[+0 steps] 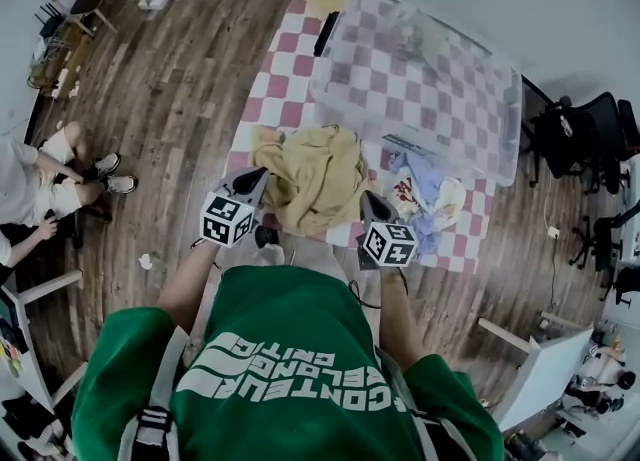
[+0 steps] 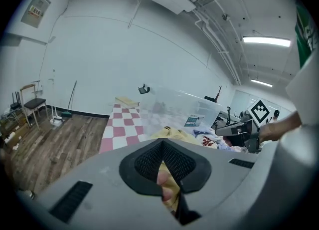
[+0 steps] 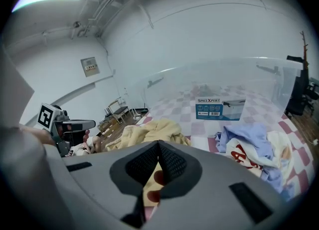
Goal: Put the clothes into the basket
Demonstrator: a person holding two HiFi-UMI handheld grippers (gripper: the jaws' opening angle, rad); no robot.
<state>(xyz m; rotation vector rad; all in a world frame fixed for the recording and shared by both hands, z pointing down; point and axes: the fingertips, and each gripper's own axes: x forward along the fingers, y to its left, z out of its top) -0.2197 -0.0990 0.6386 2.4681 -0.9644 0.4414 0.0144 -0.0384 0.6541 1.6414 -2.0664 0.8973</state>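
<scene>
Your left hand-held gripper (image 1: 255,177) is clenched, its pads together on nothing, just beside the near left edge of the crumpled yellow garment (image 1: 315,174). Your right hand-held gripper (image 1: 368,199) is clenched the same way by the garment's near right edge. The garment lies on the red-and-white checked cloth (image 1: 270,79), on the near side of the clear plastic basket (image 1: 505,119). A pale blue red-printed garment (image 1: 425,184) lies to its right.

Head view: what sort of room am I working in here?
Probably an office or lab workroom rather than a home: black office chairs stand at the right, strip lights and exposed pipes run overhead, and the clothes lie on a checkered mat over the wood floor.
</scene>
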